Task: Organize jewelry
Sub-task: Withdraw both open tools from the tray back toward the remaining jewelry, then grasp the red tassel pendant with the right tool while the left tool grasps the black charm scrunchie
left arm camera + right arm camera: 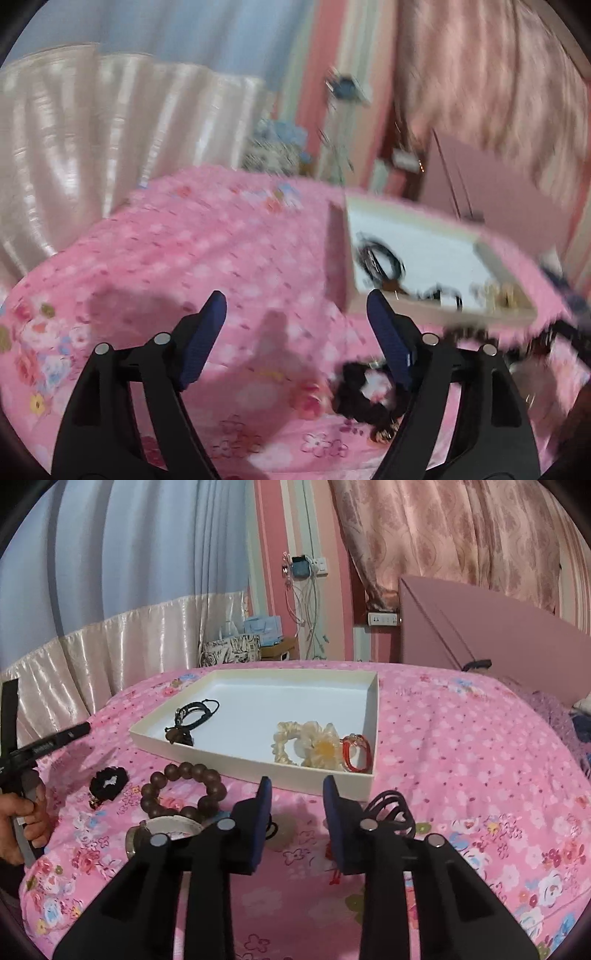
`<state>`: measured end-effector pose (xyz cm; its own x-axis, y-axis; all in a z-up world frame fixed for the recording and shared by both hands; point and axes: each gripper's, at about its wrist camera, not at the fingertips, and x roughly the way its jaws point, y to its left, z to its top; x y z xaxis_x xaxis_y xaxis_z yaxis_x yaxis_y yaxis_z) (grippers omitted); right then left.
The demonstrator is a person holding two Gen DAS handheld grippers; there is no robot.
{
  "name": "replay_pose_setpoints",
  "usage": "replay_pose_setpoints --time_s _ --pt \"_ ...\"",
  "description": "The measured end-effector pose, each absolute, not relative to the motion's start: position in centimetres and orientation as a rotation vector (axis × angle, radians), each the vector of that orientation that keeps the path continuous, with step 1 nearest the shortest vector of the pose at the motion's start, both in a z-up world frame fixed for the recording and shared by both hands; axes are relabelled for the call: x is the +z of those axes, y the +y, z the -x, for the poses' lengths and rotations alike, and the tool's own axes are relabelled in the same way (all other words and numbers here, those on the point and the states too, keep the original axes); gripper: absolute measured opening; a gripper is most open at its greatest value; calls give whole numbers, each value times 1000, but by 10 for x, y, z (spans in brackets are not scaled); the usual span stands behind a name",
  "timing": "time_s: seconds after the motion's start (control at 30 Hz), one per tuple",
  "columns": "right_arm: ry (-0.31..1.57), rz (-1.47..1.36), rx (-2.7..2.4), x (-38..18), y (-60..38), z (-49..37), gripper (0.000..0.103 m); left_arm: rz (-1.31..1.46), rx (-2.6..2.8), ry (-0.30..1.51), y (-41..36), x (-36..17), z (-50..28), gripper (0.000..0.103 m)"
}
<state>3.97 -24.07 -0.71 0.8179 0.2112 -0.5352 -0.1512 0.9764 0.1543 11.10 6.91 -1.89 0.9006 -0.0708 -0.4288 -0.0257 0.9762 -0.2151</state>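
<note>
The wooden bead bracelet (180, 791) lies on the pink floral bedspread (461, 746), just in front of the near wall of the shallow white box (207, 751). It looks to me fairly hefty for its size, hard and round-beaded, so likely to roll or slip between flat pads; nipping across a single strand of beads would probably hold better than trying to span the ring. Touching its near side sits a pale bangle (166, 829), stiff and smooth. To the left lies a black scrunchie (109, 780), soft and light, easy to pinch anywhere. A bundle of dark hair ties (393, 806) lies just right of the right gripper (297, 788), whose jaws stand apart with nothing between them, over a dim round thing I can't make out.

Inside the box already: a black cord bracelet (195, 712), a cream flower scrunchie (310, 747) and a red string bracelet (356, 755); the middle and far floor are bare.

The left gripper (295, 306) is also spread wide and empty, the scrunchie close by its right finger, though that view is badly smeared. The box walls are low, so lifting over seems easy; the soft bedding may give under a push.
</note>
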Motion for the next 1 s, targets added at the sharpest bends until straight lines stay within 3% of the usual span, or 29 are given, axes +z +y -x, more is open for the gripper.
replay_pose_setpoints --time_s 0.13,0.23,1.0 --pt "645 -78 214 -11 -225 -50 26 186 -43 501 62 -22 -121 80" --pt "687 -97 211 -17 -219 -55 26 140 -58 515 54 -22 -121 89" --pt "854 10 60 -38 -242 -54 26 57 -73 540 39 -29 -112 93"
